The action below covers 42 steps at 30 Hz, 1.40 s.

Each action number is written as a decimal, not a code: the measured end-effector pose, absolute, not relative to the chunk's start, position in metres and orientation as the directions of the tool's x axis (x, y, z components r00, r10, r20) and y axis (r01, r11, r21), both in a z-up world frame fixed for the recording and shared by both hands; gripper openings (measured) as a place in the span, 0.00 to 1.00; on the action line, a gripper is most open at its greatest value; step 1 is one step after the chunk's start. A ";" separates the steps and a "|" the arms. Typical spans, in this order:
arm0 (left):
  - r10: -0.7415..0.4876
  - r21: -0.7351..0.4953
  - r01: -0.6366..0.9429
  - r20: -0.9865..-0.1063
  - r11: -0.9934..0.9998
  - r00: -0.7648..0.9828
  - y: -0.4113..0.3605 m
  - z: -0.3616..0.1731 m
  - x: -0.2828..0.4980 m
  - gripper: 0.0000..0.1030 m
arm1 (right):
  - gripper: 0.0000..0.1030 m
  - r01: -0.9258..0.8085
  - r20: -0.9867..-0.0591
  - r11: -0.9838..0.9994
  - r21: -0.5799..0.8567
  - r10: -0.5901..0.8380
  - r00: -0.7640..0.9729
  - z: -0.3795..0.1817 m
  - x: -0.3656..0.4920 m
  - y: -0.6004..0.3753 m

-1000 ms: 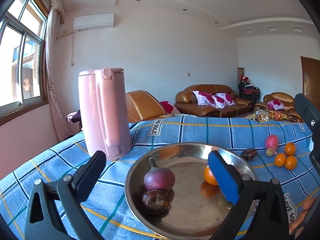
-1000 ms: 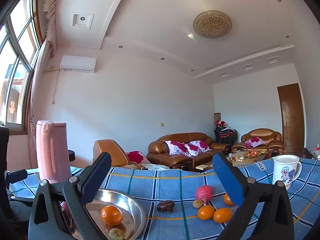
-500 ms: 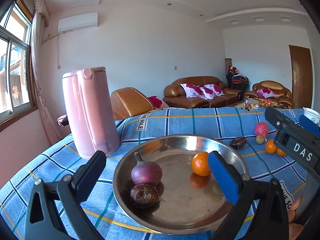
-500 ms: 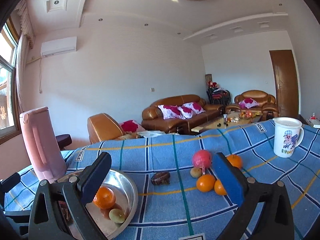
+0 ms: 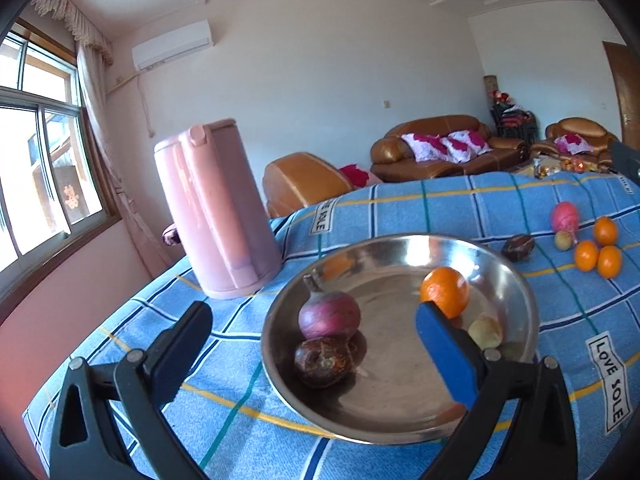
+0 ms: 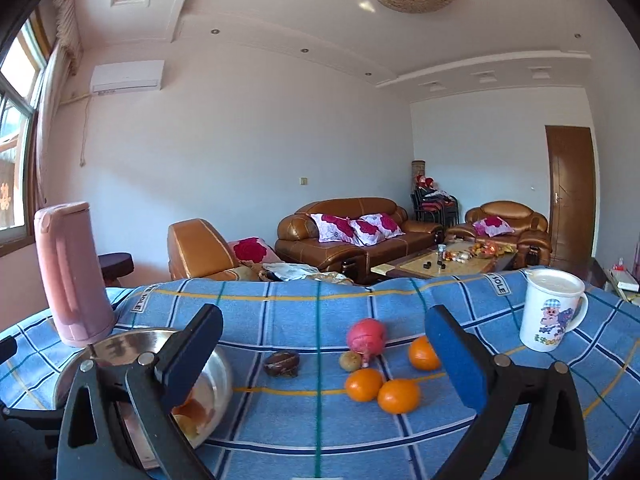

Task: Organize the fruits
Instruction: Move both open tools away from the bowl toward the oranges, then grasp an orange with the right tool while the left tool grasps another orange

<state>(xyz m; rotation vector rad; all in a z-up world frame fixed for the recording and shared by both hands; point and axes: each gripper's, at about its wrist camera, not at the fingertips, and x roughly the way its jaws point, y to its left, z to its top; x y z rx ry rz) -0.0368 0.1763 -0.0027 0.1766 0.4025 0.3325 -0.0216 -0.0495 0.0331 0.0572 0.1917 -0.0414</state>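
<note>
On the blue checked cloth (image 6: 304, 320), your left gripper (image 5: 312, 332) and right gripper (image 6: 324, 340) both gape wide and empty, a steel bowl (image 5: 516, 300) of fruit at the left one's twelve o'clock, loose oranges (image 6: 364, 384) at the right's.

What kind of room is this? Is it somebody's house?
Most likely a home living room. There are brown leather sofas with flowery cushions, a coffee table with snacks on it, and an air conditioner on the wall. The fruit sits on a table with a blue checked cloth.
</note>
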 end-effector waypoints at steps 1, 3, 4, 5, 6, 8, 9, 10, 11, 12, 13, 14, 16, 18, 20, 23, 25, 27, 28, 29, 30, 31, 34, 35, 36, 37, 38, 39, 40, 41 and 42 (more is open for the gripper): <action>0.318 0.216 -0.258 -0.322 0.942 0.892 0.173 0.000 -0.044 1.00 | 0.99 0.063 -0.203 0.997 0.054 -0.051 0.978 0.033 -0.017 -0.064; 0.272 0.194 -0.226 -0.255 0.955 0.928 0.167 0.007 -0.054 1.00 | 0.99 0.084 -0.244 0.995 0.057 -0.068 0.968 0.032 -0.008 -0.096; 0.262 0.190 -0.222 -0.227 0.956 0.938 0.163 0.011 -0.058 1.00 | 0.99 0.097 -0.277 0.993 0.063 -0.076 0.958 0.030 -0.002 -0.111; 0.251 0.184 -0.214 -0.209 0.959 0.945 0.158 0.015 -0.059 1.00 | 0.99 0.122 -0.316 0.990 0.073 -0.093 0.944 0.028 0.005 -0.126; 0.235 0.173 -0.201 -0.207 0.964 0.950 0.152 0.018 -0.058 1.00 | 0.99 0.138 -0.347 0.987 0.086 -0.101 0.932 0.024 0.010 -0.138; 0.176 0.141 -0.144 -0.245 0.979 0.954 0.140 0.023 -0.048 1.00 | 0.99 0.142 -0.401 0.980 0.142 -0.074 0.913 0.019 0.018 -0.161; 0.147 0.131 -0.115 -0.270 0.985 0.952 0.132 0.024 -0.041 1.00 | 0.99 0.136 -0.419 0.976 0.171 -0.053 0.906 0.015 0.021 -0.169; 0.129 0.130 -0.095 -0.290 0.987 0.948 0.124 0.026 -0.033 1.00 | 0.99 0.129 -0.438 0.974 0.184 -0.037 0.898 0.013 0.025 -0.175; 0.116 0.130 -0.079 -0.304 0.988 0.946 0.115 0.027 -0.027 1.00 | 0.99 0.127 -0.463 0.975 0.179 -0.031 0.886 0.010 0.030 -0.179; 0.100 0.131 -0.061 -0.317 0.989 0.943 0.105 0.027 -0.021 1.00 | 0.99 0.132 -0.487 0.978 0.163 -0.037 0.873 0.007 0.034 -0.180; 0.078 0.137 -0.033 -0.338 0.990 0.938 0.094 0.027 -0.013 1.00 | 0.99 0.141 -0.504 0.980 0.144 -0.050 0.862 0.004 0.037 -0.180; 0.059 0.150 -0.004 -0.360 0.989 0.931 0.083 0.027 -0.006 1.00 | 0.99 0.140 -0.514 0.982 0.126 -0.056 0.856 0.002 0.040 -0.179; 0.024 0.172 0.050 -0.406 0.984 0.914 0.060 0.023 0.006 1.00 | 0.99 0.118 -0.520 0.987 0.110 -0.044 0.853 0.000 0.044 -0.178; -0.020 0.150 0.097 -0.446 0.984 0.895 0.043 0.021 0.017 1.00 | 0.99 0.100 -0.512 0.990 0.099 -0.036 0.858 0.000 0.046 -0.179; -0.041 0.136 0.118 -0.465 0.984 0.884 0.031 0.018 0.024 1.00 | 0.99 0.100 -0.517 0.991 0.084 -0.042 0.855 0.001 0.047 -0.181; -0.071 0.122 0.148 -0.484 0.982 0.872 0.024 0.012 0.028 1.00 | 0.98 -0.022 -0.536 0.994 0.111 0.078 0.841 -0.001 0.050 -0.174; -0.057 0.147 0.147 -0.490 0.978 0.870 0.024 0.007 0.028 1.00 | 0.94 -0.093 -0.560 0.992 0.089 0.127 0.818 -0.005 0.052 -0.158; -0.047 0.155 0.141 -0.493 0.978 0.869 0.030 0.006 0.029 1.00 | 0.81 -0.170 -0.610 0.981 0.090 0.190 0.769 -0.014 0.060 -0.141; -0.042 0.150 0.133 -0.493 0.980 0.869 0.034 0.006 0.029 1.00 | 0.77 -0.193 -0.638 0.978 0.078 0.198 0.744 -0.020 0.064 -0.133; -0.036 0.142 0.121 -0.493 0.982 0.869 0.038 0.007 0.030 1.00 | 0.72 -0.212 -0.667 0.976 0.054 0.193 0.719 -0.025 0.069 -0.125; -0.027 0.134 0.107 -0.496 0.985 0.868 0.042 0.007 0.031 1.00 | 0.68 -0.237 -0.689 0.971 0.038 0.197 0.697 -0.029 0.073 -0.117; -0.023 0.125 0.098 -0.501 0.987 0.865 0.045 0.007 0.033 1.00 | 0.66 -0.266 -0.694 0.963 0.041 0.219 0.686 -0.030 0.075 -0.113; -0.027 0.102 0.094 -0.519 0.990 0.854 0.049 0.004 0.038 1.00 | 0.66 -0.299 -0.730 0.953 0.044 0.236 0.641 -0.037 0.082 -0.107; -0.024 0.105 0.093 -0.522 0.990 0.853 0.048 0.003 0.039 1.00 | 0.60 -0.304 -0.745 0.951 0.050 0.238 0.623 -0.040 0.086 -0.106; -0.022 0.109 0.093 -0.524 0.990 0.852 0.047 0.002 0.040 1.00 | 0.50 -0.308 -0.760 0.949 0.060 0.244 0.602 -0.044 0.089 -0.106; -0.024 0.110 0.096 -0.526 0.989 0.850 0.046 0.002 0.040 1.00 | 0.46 -0.302 -0.771 0.951 0.068 0.242 0.589 -0.046 0.091 -0.107; -0.030 0.109 0.102 -0.526 0.989 0.850 0.044 0.001 0.040 1.00 | 0.42 -0.299 -0.771 0.951 0.083 0.251 0.585 -0.047 0.091 -0.110; -0.035 0.110 0.108 -0.522 0.988 0.852 0.042 0.001 0.039 1.00 | 0.42 -0.300 -0.770 0.949 0.096 0.262 0.582 -0.047 0.091 -0.112; -0.037 0.116 0.113 -0.519 0.987 0.854 0.040 0.002 0.039 1.00 | 0.42 -0.301 -0.769 0.948 0.099 0.265 0.582 -0.046 0.090 -0.114; -0.034 0.129 0.117 -0.517 0.985 0.855 0.036 0.002 0.040 1.00 | 0.42 -0.298 -0.770 0.950 0.095 0.260 0.583 -0.046 0.088 -0.115; -0.028 0.143 0.119 -0.516 0.983 0.856 0.032 0.003 0.040 1.00 | 0.42 -0.291 -0.768 0.952 0.094 0.255 0.587 -0.045 0.086 -0.117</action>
